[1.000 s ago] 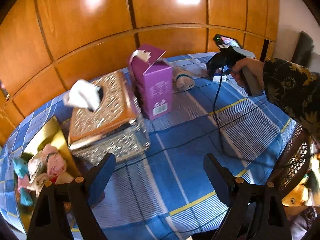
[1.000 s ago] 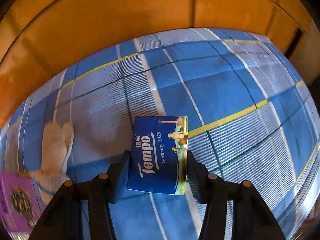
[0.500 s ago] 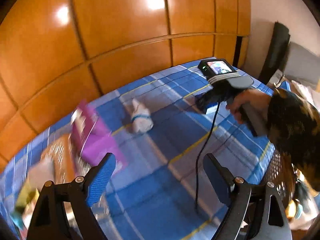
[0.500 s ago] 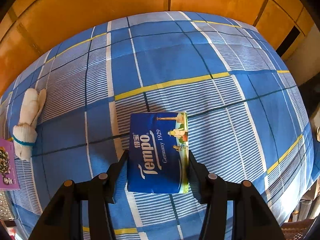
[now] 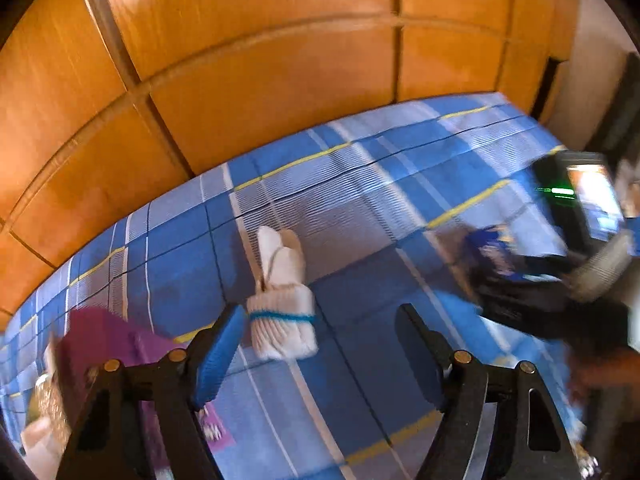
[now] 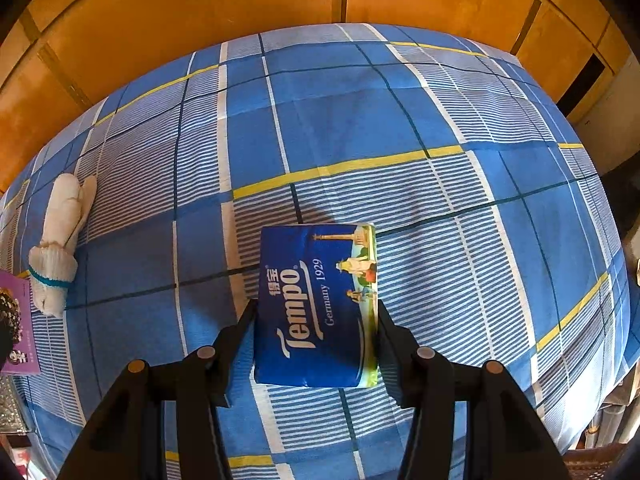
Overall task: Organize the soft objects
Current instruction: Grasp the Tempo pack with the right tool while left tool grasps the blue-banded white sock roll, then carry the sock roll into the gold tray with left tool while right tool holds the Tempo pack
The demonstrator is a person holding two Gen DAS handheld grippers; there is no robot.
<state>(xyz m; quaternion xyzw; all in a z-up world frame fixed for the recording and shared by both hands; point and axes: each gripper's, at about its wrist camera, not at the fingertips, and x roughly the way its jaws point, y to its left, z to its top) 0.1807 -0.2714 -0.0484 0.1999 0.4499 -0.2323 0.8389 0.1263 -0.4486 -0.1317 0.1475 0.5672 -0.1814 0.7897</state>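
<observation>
Seemingly glove bundle (image 5: 282, 304) between closing left gripper (image 5: 320, 344)

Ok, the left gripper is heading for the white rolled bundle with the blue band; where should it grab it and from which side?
Judging by its pose, take the white bundle at the thick banded end, near the blue band, coming down from above with the fingers across its width. It lies flat on the checked cloth, and the far end tapers and looks loose. The left gripper is closing, nothing between its fingers.

One tissue pack (image 6: 316, 304), one rolled white cloth bundle (image 5: 282, 300), one purple box (image 6: 16, 324), two claws.
</observation>
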